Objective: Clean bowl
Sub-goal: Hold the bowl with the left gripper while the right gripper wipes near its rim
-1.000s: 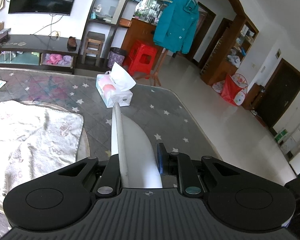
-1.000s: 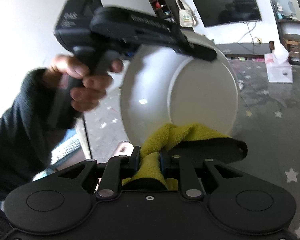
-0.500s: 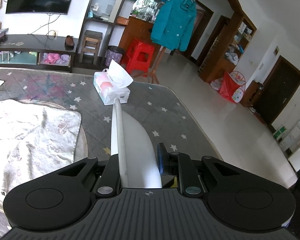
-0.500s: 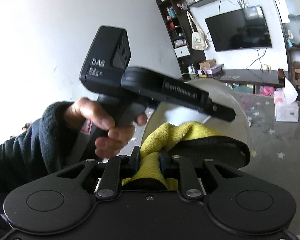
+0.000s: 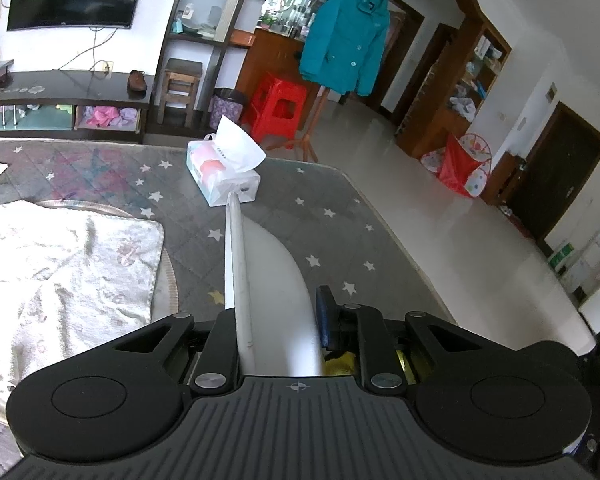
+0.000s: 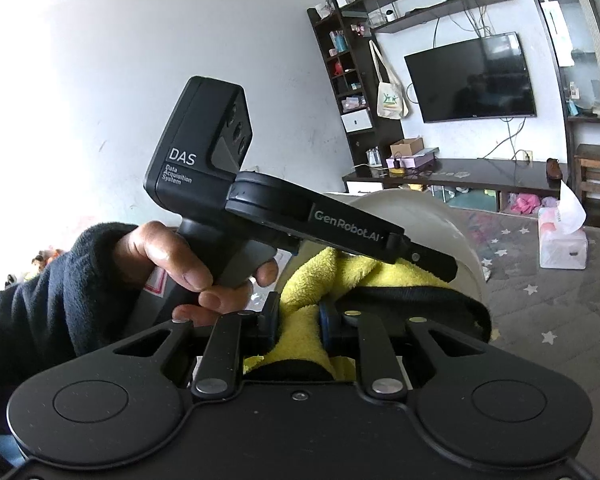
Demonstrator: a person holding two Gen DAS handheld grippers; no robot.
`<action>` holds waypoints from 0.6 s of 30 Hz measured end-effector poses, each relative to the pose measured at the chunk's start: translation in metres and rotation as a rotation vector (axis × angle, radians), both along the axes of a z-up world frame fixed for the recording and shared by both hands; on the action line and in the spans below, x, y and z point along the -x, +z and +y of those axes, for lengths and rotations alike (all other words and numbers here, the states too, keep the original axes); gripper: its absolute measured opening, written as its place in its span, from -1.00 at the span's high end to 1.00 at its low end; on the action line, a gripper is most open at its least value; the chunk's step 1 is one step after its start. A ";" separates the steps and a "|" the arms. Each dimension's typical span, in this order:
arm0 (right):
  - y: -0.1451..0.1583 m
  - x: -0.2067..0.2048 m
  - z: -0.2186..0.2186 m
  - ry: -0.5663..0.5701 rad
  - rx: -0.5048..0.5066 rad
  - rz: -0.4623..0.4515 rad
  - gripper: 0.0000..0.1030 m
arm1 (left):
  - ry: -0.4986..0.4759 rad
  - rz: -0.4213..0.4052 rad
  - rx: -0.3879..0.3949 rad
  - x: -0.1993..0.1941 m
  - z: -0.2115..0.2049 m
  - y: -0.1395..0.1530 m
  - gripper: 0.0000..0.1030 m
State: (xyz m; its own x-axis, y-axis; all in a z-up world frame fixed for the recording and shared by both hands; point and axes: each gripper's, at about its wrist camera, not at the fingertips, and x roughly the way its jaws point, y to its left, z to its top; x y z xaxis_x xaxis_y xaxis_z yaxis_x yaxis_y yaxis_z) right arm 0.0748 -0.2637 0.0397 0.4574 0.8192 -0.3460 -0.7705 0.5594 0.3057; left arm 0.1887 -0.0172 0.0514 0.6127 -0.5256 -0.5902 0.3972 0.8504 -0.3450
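White bowl [image 5: 272, 280] held edge-on above the star-patterned table cover [image 5: 340, 216], its rim running straight away from the left gripper [image 5: 278, 320] toward the tissue box [image 5: 224, 176]. That gripper has the bowl's wall between its fingers, and its jaws are opening slightly at this moment (the wall sits against the left finger; contact on the right pad is hard to judge). The right gripper [image 6: 298, 320] is nearly closed, pinching a yellow cloth [image 6: 320, 276]. In the right wrist view the cloth lies just in front of the bowl [image 6: 428, 216], apparently touching it. The right hand is therefore the nearer wiping tool; the next stroke probably sweeps the cloth along the bowl's curved surface.
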 end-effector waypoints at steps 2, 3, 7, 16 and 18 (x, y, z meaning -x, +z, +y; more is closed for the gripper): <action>-0.001 0.001 -0.002 -0.002 0.003 0.001 0.60 | -0.004 -0.001 -0.010 0.000 0.000 0.000 0.59; -0.001 0.001 -0.003 -0.004 0.005 0.001 0.60 | -0.007 -0.002 -0.016 0.001 0.000 -0.001 0.57; -0.003 0.003 -0.006 -0.012 0.012 0.005 0.60 | -0.018 -0.008 -0.059 0.001 -0.002 -0.001 0.50; -0.011 -0.004 -0.012 -0.046 0.037 0.028 0.60 | -0.060 -0.013 -0.110 0.000 -0.004 -0.002 0.43; -0.014 -0.002 -0.015 -0.057 0.046 0.030 0.60 | -0.074 -0.015 -0.122 0.000 -0.005 -0.001 0.42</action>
State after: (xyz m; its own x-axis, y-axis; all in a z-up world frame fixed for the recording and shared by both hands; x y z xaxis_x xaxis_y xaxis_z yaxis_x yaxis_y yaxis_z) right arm 0.0767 -0.2783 0.0262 0.4916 0.7751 -0.3970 -0.7277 0.6160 0.3016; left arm 0.1883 -0.0220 0.0500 0.5843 -0.4942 -0.6437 0.4643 0.8541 -0.2343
